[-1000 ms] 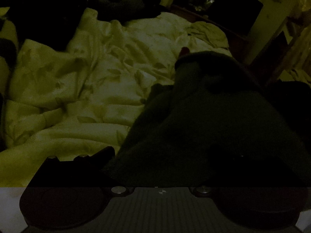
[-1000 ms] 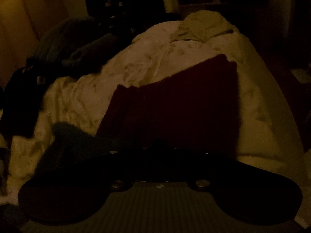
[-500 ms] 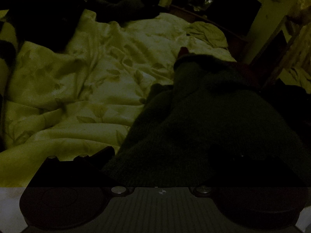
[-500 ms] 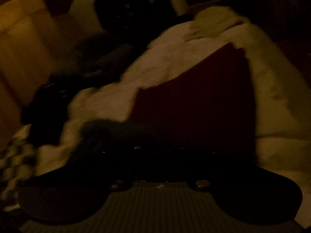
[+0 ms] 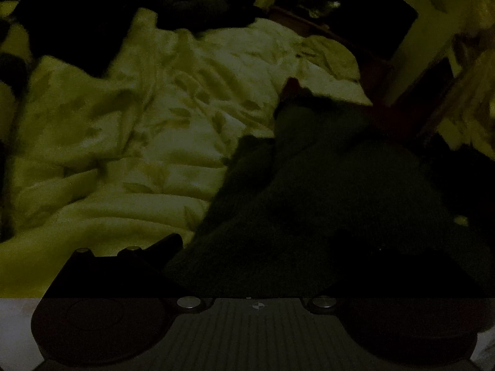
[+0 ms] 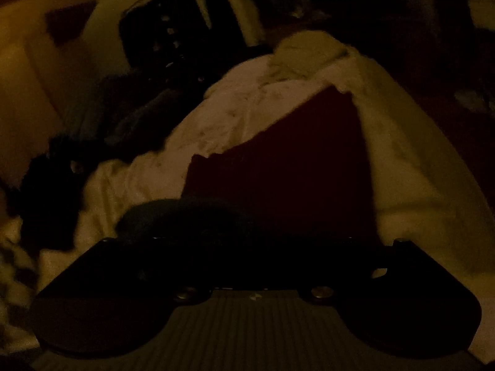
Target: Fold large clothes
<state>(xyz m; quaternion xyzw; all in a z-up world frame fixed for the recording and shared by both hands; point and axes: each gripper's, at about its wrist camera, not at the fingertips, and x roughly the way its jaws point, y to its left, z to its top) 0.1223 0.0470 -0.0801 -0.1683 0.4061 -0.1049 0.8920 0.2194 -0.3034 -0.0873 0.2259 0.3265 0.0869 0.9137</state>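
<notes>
since a moment ago the right gripper [image 6: 256,247] has tilted and the view swung, while the left gripper [image 5: 256,266] hardly moved. dark green garment [image 5: 324,204] covers the left fingers, maroon garment [image 6: 287,170] lies ahead of the right fingers on the pale duvet [image 5: 139,130]; the spread of either pair cannot be told.

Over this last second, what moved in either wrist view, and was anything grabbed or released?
The right wrist view swung and tilted: the dark red garment now sits higher and steeper in frame, blurred by motion. No grab or release is discernible; it is too dark to read the right gripper. The left view barely changed: the dark green garment still covers the left gripper's front, and the pale duvet lies as before.
</notes>
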